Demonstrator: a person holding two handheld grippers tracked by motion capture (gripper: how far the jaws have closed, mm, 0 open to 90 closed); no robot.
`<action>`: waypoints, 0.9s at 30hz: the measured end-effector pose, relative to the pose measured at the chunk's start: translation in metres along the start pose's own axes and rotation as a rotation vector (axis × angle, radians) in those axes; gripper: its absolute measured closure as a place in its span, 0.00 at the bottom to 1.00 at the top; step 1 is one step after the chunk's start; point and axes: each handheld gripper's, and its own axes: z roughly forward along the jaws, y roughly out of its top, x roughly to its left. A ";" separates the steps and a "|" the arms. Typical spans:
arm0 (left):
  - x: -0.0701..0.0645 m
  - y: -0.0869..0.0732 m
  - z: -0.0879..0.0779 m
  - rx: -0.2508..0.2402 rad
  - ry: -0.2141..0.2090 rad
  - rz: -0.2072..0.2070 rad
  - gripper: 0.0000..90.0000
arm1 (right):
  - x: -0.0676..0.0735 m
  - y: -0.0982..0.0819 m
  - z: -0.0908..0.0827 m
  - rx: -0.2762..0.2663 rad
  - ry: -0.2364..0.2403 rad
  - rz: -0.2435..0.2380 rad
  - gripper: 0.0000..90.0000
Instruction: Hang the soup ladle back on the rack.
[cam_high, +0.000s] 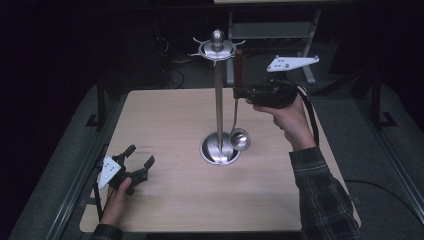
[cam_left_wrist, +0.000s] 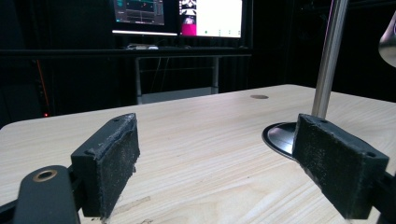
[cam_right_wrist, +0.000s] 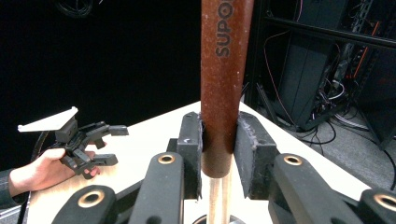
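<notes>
A steel utensil stand (cam_high: 219, 95) with a round base (cam_high: 219, 151) and hooks around its top stands mid-table. Beside its pole hangs a ladle, brown handle (cam_high: 239, 62) up and steel bowl (cam_high: 240, 139) just above the base. My right gripper (cam_high: 240, 92) is held level, shut on that handle. In the right gripper view, both pads of the right gripper (cam_right_wrist: 218, 135) press the brown handle (cam_right_wrist: 224, 70). I cannot tell whether the handle's top touches a hook. My left gripper (cam_high: 141, 155) rests open on the table at the near left, nothing between the jaws of the left gripper (cam_left_wrist: 215, 154).
The wooden table (cam_high: 170, 120) ends in dark floor on all sides. Behind it stand a metal frame (cam_high: 270, 30) and lit monitors (cam_left_wrist: 177, 16). The left gripper view catches the stand's pole (cam_left_wrist: 329, 56) and base (cam_left_wrist: 280, 135) to its right.
</notes>
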 end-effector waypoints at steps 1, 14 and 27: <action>0.000 0.000 0.000 0.001 0.001 0.000 0.16 | -0.001 0.000 -0.001 0.002 0.005 0.005 0.79; 0.000 0.000 0.000 0.001 -0.001 0.000 0.16 | -0.002 -0.019 -0.014 0.019 -0.015 0.027 0.58; 0.000 0.000 0.000 -0.002 0.002 0.003 0.16 | -0.006 -0.054 -0.025 0.051 -0.085 0.051 0.45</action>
